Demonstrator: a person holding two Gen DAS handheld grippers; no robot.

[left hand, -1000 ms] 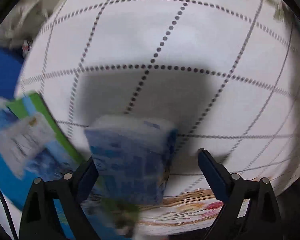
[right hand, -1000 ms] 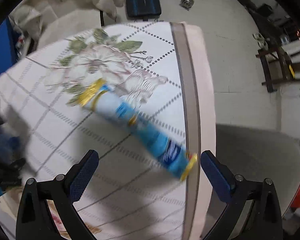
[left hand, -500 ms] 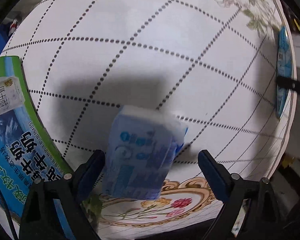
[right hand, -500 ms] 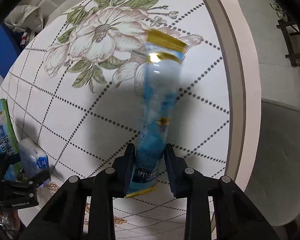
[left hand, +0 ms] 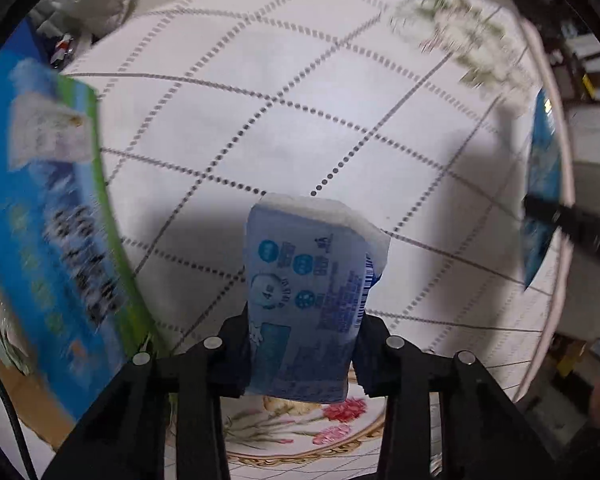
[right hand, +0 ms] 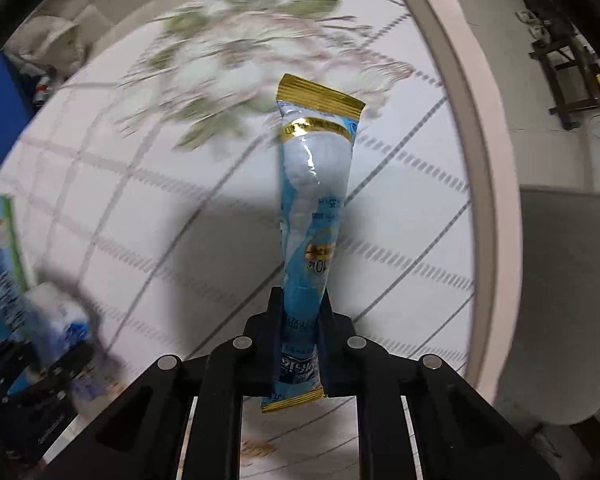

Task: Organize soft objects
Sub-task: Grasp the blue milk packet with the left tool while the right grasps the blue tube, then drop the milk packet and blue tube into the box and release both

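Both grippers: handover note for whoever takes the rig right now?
Left gripper: shut on the tissue pack, lifted over the tablecloth.
Right gripper: shut on the blue sachet, held near the cloth's right edge.
Blue-green carton sits at the left.
Done: both soft items gripped.
Left: set both down together; no drop spot is evident in either view.

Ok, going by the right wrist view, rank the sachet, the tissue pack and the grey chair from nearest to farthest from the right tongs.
1. The sachet: clamped in the right tongs, pointing ahead.
2. The tissue pack: low on the left, held by the left tongs.
3. The grey chair: off the table's right edge, lower down, probably farthest.
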